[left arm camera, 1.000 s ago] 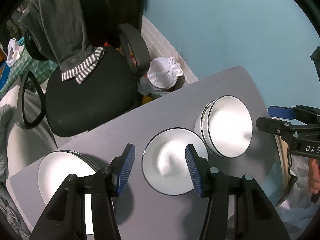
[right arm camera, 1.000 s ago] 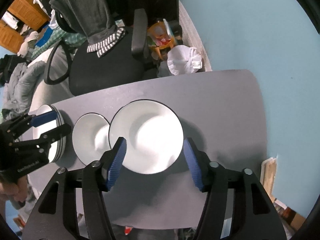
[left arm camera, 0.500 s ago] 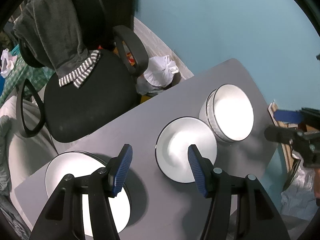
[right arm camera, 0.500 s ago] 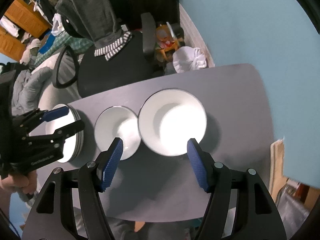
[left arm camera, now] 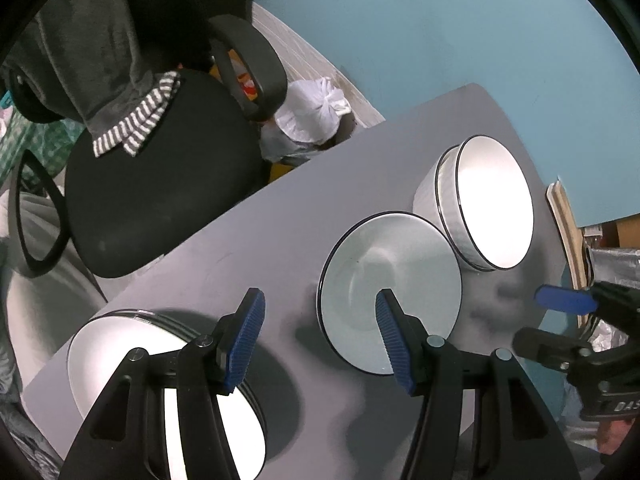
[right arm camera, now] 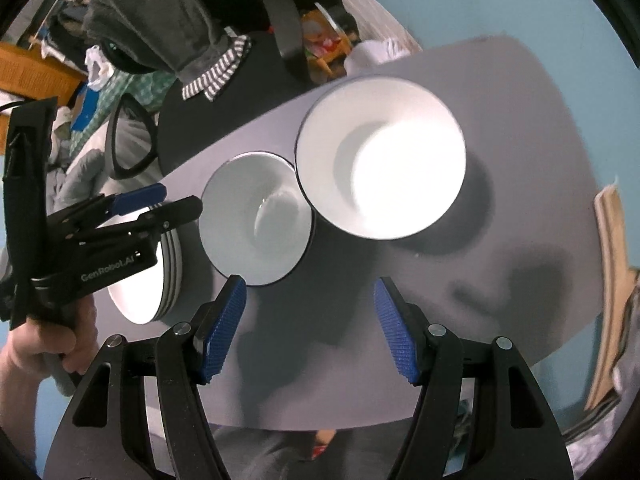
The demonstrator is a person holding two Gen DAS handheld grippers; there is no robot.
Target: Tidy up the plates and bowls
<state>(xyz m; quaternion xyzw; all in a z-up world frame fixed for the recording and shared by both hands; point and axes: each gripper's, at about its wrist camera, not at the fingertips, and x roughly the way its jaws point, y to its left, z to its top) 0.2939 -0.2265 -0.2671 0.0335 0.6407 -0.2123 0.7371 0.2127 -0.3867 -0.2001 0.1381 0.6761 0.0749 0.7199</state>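
left gripper (left arm camera: 320,340): fingers apart, empty | right gripper (right arm camera: 310,328): fingers apart, empty | risk: small bowl (left arm camera: 390,292), partly under one finger, could be clipped and knocked into stacked bowls (left arm camera: 488,208).

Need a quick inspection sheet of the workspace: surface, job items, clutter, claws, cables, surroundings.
Surface: grey table, bare between the dishes.
Job's things: plate stack on one side, small bowl in the middle, stacked large bowls on the other side, touching the small bowl's rim.
Clutter: nothing seen on the table.
Claws: left claw open, empty, above the small bowl's edge; right claw open, empty, over bare table.
Cables: nothing seen.
Surroundings: black chair with grey garment, white bag on the floor, blue wall.
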